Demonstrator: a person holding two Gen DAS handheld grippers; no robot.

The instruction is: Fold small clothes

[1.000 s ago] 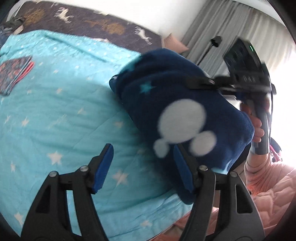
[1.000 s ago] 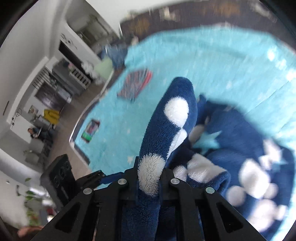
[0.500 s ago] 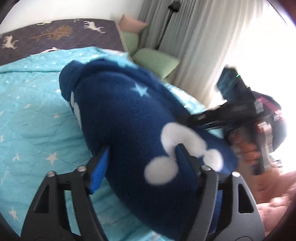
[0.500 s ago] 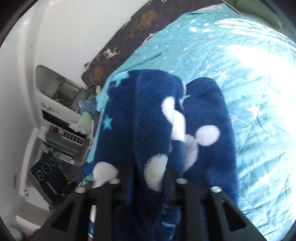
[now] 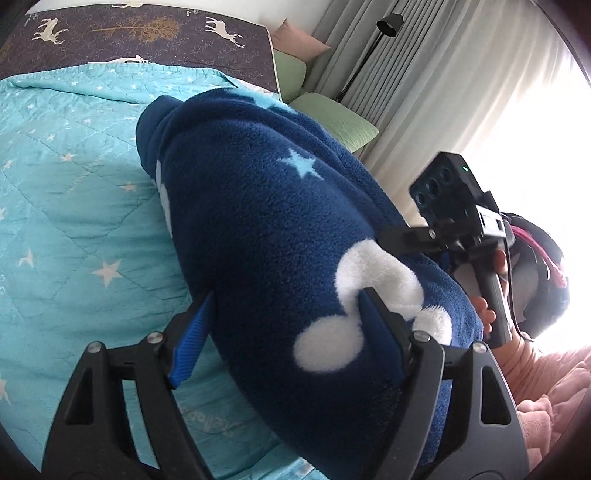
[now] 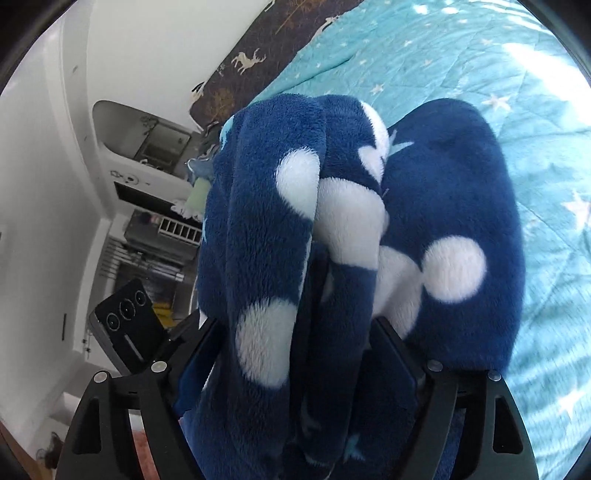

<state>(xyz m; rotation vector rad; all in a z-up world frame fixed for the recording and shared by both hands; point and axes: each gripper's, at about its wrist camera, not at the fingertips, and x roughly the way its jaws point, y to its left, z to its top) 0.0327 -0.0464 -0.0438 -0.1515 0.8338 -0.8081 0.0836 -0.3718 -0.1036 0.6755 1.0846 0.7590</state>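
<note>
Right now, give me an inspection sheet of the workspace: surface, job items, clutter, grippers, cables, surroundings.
Surface: bed with a turquoise star quilt, lightly creased.
Job's things: navy fleece garment with white spots, bunched in folds on the quilt.
Clutter: green cushions at the bed's far side; nothing else seen on the quilt.
Grippers: left hand-held gripper open, fleece between its fingers, the blue pad apart from it. Right hand-held gripper jaws have just been opening; fleece folds lie between them; grip cannot be told.
Cables: thin dark lead beside the person's hand.
Surroundings: dark deer-print headboard, grey curtains, floor lamp, white shelving.
</note>
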